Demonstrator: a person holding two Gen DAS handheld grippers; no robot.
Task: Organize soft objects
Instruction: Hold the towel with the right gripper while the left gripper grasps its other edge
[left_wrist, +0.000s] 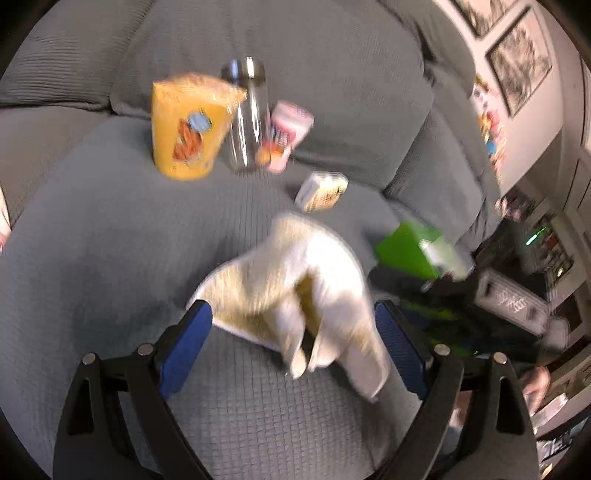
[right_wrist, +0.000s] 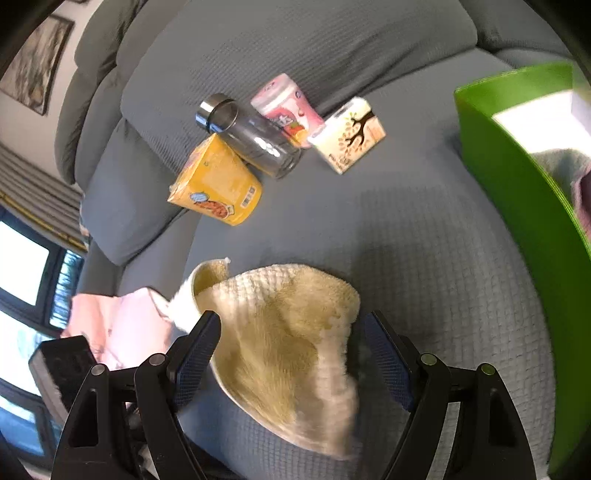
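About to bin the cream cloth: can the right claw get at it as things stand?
Probably yes. The right claw is open with the cream cloth lying between its fingers on the sofa seat, nothing on top of it.

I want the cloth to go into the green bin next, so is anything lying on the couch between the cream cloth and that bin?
Nothing visible does. In the right wrist view, the cream cloth lies between the open right gripper fingers, and only bare grey couch cushion separates it from the green bin. The orange carton and bottle sit farther back.

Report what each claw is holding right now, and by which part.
Nothing is held. Left claw and right claw both stand open around the cream towel on the sofa, pads not pressing it.
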